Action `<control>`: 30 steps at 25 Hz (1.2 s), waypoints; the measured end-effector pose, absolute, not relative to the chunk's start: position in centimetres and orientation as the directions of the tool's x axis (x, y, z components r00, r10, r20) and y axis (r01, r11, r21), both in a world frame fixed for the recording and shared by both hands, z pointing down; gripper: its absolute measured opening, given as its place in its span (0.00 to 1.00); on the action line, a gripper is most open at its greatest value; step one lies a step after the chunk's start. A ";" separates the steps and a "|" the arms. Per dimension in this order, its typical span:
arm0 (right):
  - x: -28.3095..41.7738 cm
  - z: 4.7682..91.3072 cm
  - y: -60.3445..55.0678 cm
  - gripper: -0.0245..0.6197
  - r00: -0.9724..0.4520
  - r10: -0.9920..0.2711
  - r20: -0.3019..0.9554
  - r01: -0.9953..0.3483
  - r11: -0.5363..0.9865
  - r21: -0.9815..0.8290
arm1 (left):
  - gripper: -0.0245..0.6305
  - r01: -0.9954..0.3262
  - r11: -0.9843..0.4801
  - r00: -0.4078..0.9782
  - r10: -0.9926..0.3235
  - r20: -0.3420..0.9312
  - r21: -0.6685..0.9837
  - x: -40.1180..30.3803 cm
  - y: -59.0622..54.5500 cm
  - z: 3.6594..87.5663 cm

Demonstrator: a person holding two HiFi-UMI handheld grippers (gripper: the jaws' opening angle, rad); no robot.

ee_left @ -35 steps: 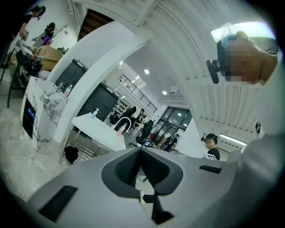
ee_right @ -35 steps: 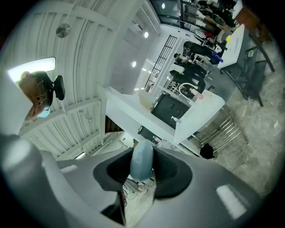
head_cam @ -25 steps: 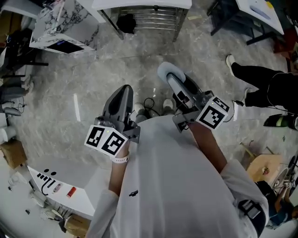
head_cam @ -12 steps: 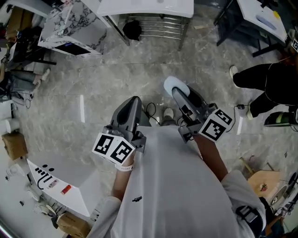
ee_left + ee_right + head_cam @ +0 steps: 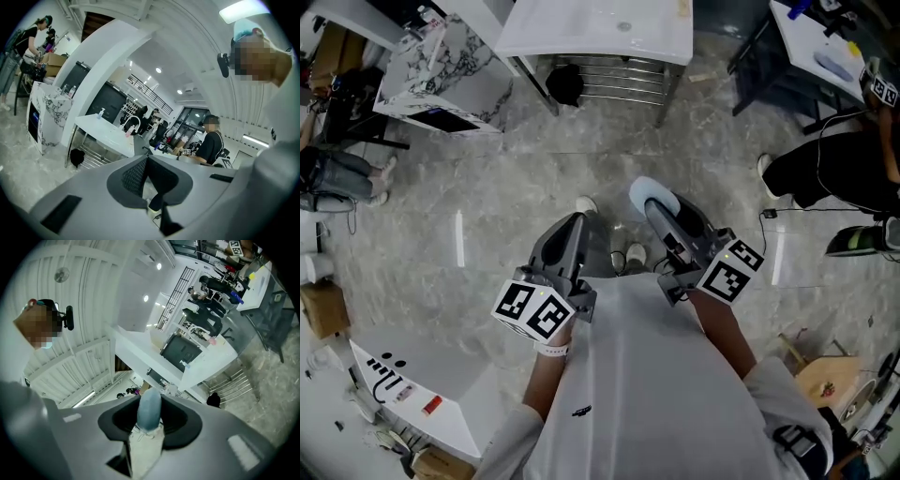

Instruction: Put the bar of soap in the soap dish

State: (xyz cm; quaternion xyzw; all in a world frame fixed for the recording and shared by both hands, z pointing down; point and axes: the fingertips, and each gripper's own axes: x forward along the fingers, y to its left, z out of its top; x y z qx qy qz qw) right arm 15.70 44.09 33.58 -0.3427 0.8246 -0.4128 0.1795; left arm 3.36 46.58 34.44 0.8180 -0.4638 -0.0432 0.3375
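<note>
- Soap (image 5: 651, 193), a pale blue oval bar, is pinched between the jaws of the right gripper (image 5: 660, 208). Its end pokes past the tips, over bare floor and well short of the white sink counter (image 5: 581, 42).
- Left gripper (image 5: 571, 228) hangs beside it, slightly farther from the counter. Its jaws meet at the tips with nothing between them.
- Marble floor (image 5: 516, 178) lies open from the person's white shoe (image 5: 587, 203) to the counter's front edge.
- Under the counter sits a metal rack (image 5: 614, 70), with a dark bundle (image 5: 565, 82) at its left end.
- Left of the counter, as the person faces it, a marble-patterned cabinet (image 5: 441, 70) juts forward, its corner narrowing that side.
- Right of the counter there is a gap, then a desk (image 5: 825, 47). A person in black (image 5: 839, 173) stands close to it, with a cable (image 5: 766, 217) trailing on the floor nearby.
- I cannot pick out the soap dish on the counter from here.
</note>
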 end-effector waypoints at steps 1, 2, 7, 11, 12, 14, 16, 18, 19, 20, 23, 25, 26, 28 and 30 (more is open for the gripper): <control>15.3 33.5 43.4 0.25 -0.701 -0.713 -0.010 -0.419 0.422 -0.804 | 0.05 -0.725 -0.345 0.569 -0.787 0.236 0.597 3.1 45.6 34.4; 14.9 33.5 42.7 0.25 -0.701 -0.713 -0.006 -0.420 0.420 -0.805 | 0.05 -0.720 -0.348 0.572 -0.788 0.229 0.601 2.9 44.6 34.3; 13.3 33.4 38.8 0.25 -0.699 -0.715 0.014 -0.425 0.398 -0.813 | 0.05 -0.692 -0.375 0.588 -0.788 0.181 0.616 2.0 39.8 33.4; 10.5 32.6 35.2 0.25 -0.702 -0.712 0.024 -0.434 0.400 -0.808 | 0.05 -0.678 -0.370 0.586 -0.793 0.164 0.635 -0.8 36.2 33.2; 9.7 32.4 34.3 0.25 -0.703 -0.711 0.025 -0.436 0.404 -0.804 | 0.05 -0.676 -0.367 0.582 -0.797 0.158 0.640 -1.7 35.4 33.0; 8.4 31.8 32.6 0.25 -0.706 -0.708 0.025 -0.448 0.418 -0.790 | 0.05 -0.672 -0.366 0.575 -0.806 0.143 0.644 -3.3 33.9 32.5; 7.5 31.3 30.9 0.25 -0.701 -0.713 0.024 -0.463 0.430 -0.775 | 0.05 -0.667 -0.366 0.571 -0.811 0.130 0.649 -4.7 32.7 32.2; 6.8 31.0 29.2 0.25 -0.692 -0.722 0.022 -0.473 0.430 -0.769 | 0.05 -0.661 -0.370 0.573 -0.811 0.121 0.653 -6.0 31.4 32.2; 6.4 30.9 28.3 0.25 -0.688 -0.726 0.021 -0.476 0.428 -0.768 | 0.05 -0.659 -0.375 0.575 -0.810 0.115 0.653 -6.6 30.8 32.1; 5.9 30.8 27.5 0.25 -0.684 -0.729 0.020 -0.478 0.428 -0.767 | 0.05 -0.657 -0.381 0.577 -0.809 0.109 0.650 -7.3 30.1 32.0; 4.1 30.7 25.2 0.25 -0.679 -0.734 0.010 -0.478 0.432 -0.765 | 0.05 -0.655 -0.395 0.580 -0.810 0.092 0.644 -9.2 28.0 31.8; 2.7 30.9 24.2 0.25 -0.677 -0.736 0.005 -0.474 0.432 -0.767 | 0.05 -0.648 -0.400 0.583 -0.808 0.085 0.648 -10.3 26.9 31.9; 2.0 31.0 23.7 0.25 -0.677 -0.736 0.003 -0.472 0.430 -0.769 | 0.05 -0.645 -0.404 0.587 -0.806 0.082 0.649 -10.9 26.4 31.9; 0.7 31.1 22.5 0.25 -0.672 -0.740 -0.003 -0.469 0.429 -0.772 | 0.05 -0.643 -0.416 0.594 -0.800 0.077 0.643 -12.0 25.3 32.0; -0.1 30.8 21.3 0.25 -0.662 -0.750 -0.011 -0.473 0.429 -0.770 | 0.05 -0.641 -0.425 0.598 -0.798 0.070 0.639 -12.9 24.2 31.8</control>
